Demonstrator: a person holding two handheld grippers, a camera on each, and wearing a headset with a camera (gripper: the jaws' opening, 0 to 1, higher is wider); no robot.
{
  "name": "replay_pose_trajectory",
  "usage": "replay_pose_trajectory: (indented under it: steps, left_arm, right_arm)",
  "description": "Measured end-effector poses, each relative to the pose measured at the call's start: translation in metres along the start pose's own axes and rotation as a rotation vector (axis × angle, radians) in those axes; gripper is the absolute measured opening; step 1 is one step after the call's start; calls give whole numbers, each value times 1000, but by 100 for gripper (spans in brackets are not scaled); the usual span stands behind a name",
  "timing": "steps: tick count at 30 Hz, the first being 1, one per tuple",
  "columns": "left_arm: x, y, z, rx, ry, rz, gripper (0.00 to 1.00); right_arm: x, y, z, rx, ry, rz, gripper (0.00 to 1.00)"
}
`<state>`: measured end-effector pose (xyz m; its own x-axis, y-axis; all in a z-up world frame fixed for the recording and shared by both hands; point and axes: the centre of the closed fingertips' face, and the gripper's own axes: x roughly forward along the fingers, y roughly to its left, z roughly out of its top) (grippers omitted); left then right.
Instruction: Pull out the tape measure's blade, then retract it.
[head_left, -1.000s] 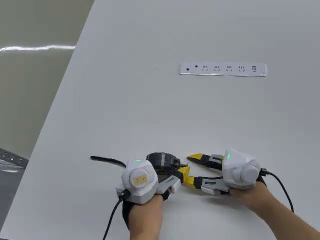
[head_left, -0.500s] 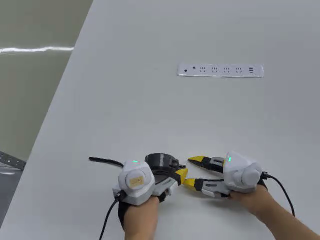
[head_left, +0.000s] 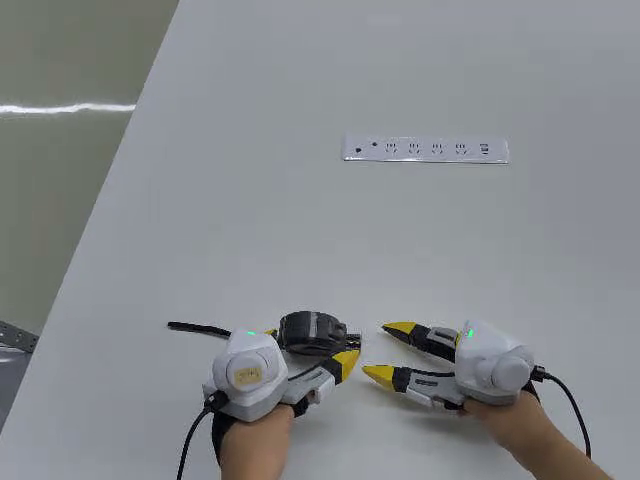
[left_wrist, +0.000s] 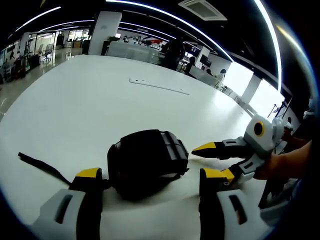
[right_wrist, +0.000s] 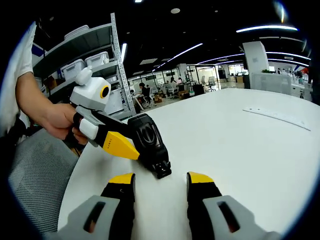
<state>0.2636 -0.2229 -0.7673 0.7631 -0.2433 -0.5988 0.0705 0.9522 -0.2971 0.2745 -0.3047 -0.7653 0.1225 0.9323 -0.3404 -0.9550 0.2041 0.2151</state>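
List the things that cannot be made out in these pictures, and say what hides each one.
- Blade: in the right gripper view, the mouth of the tape measure is black and too small to show a hook.
- Left gripper: in the left gripper view, the case's bulge hides whether the jaw at that view's left touches it.
- Power strip: in the head view, its switch position is too small to read.

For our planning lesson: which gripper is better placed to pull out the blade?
Likely the right gripper: its open fingers face the blade-tip end of the black rounded tape measure; the left gripper straddles its case.
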Motion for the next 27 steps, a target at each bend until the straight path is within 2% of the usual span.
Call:
replay_pose_trajectory:
  steps: [9,12,16,27]
  left_arm:
    - [-7,-1,1,19,-12,-35,78]
    - [-10,3,2,42,-13,-31,78]
    - [-16,6,3,40,-27,-45,79]
    - [-28,12,-5,95,-23,-74,79]
  right_arm:
    - [-7,2,6,8,-16,-34,41]
    - [-11,4,5,10,-15,-45,41]
    - [-17,4,7,25,-18,-67,42]
    - [-32,9,10,59,-34,-126,44]
